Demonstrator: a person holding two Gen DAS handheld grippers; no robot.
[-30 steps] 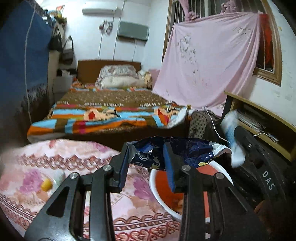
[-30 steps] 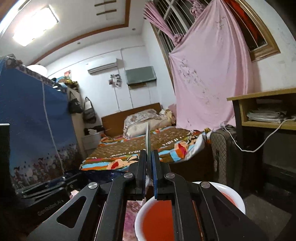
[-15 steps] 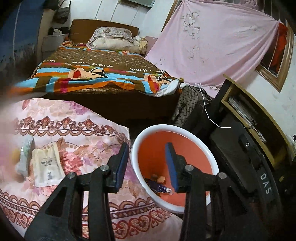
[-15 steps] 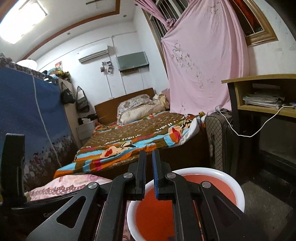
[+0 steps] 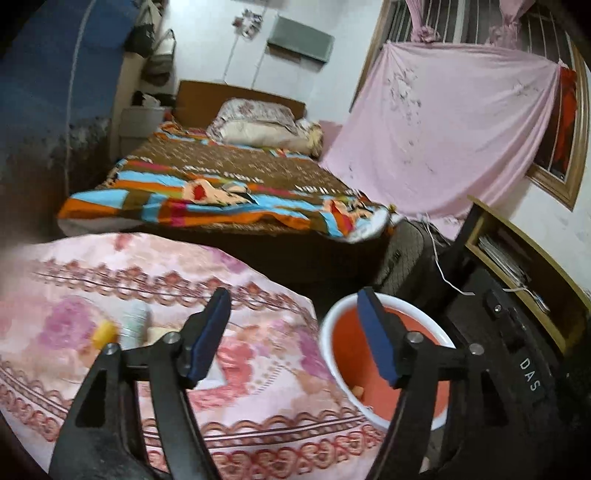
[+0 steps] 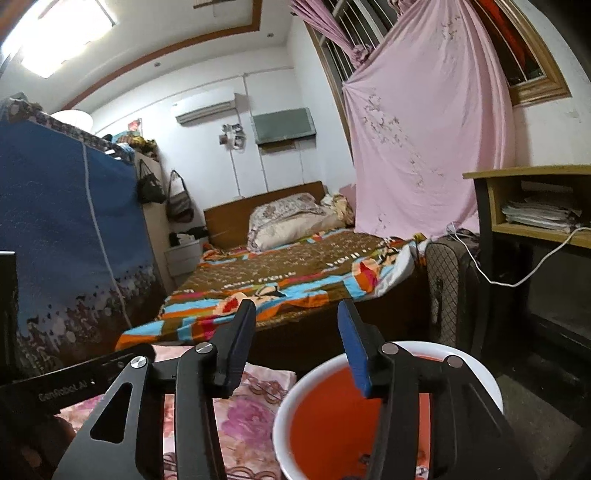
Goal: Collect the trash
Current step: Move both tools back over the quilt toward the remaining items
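While both sets of jaws are opening with nothing between them, the left gripper [image 5: 291, 314] and right gripper [image 6: 295, 325] hover by the orange bin [image 5: 345, 339] (scraps inside), beside the floral desk [image 5: 258, 347].

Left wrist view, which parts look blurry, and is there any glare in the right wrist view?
Left wrist view: the floral cloth and the yellow-capped bottle on it are smeared with motion blur, while the left gripper and orange basin stay sharper. Right wrist view: crisp overall, but the ceiling light blows out to white glare; fisheye bends the walls.
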